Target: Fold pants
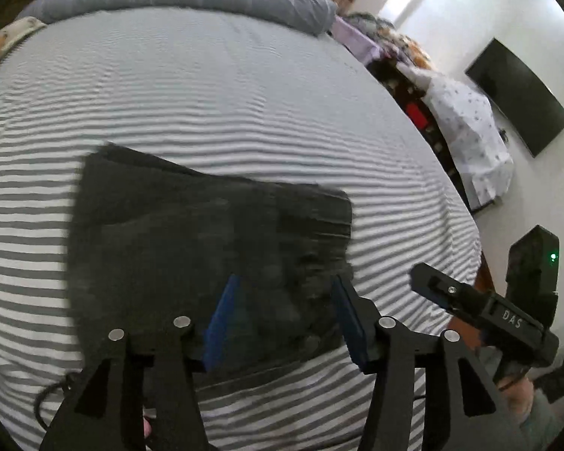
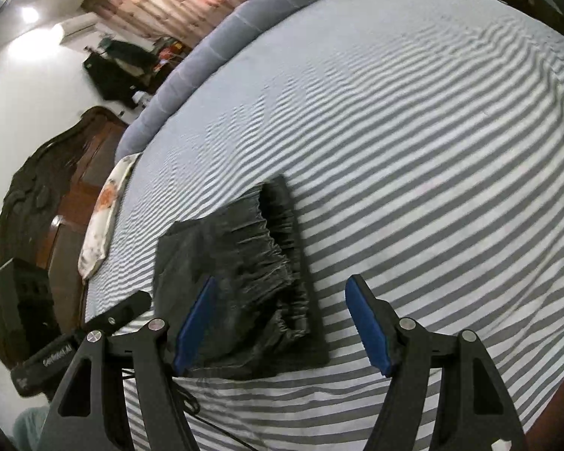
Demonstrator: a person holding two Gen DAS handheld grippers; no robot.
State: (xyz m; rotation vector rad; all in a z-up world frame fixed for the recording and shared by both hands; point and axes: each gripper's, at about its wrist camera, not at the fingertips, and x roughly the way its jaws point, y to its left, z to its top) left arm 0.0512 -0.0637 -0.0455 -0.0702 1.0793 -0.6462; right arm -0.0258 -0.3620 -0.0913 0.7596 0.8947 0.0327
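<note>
My left tool sits nearest the lens, its blue pads spread apart over the near edge of the dark pants, with nothing pinched between them. My right tool is likewise wide open and empty: one pad hangs over the gathered elastic waistband, the other over bare striped bedsheet.

The pants lie folded into a compact dark rectangle on the bed, near its front edge, the waistband on the side toward my right tool. The left view is smeared by motion, so I can't be sure how tidily the layers line up along the far edge.

I judge the fold close to finished, and what remains is squaring the bundle up. To do that well I'd keep both tools low and level, take the near corners through all the layers rather than just the top one, and close only once the pads straddle the full thickness. The bunched waistband is bulky and springy, so I'd press it flat before any last fold, and draw both sides evenly so the stack doesn't skew.
</note>
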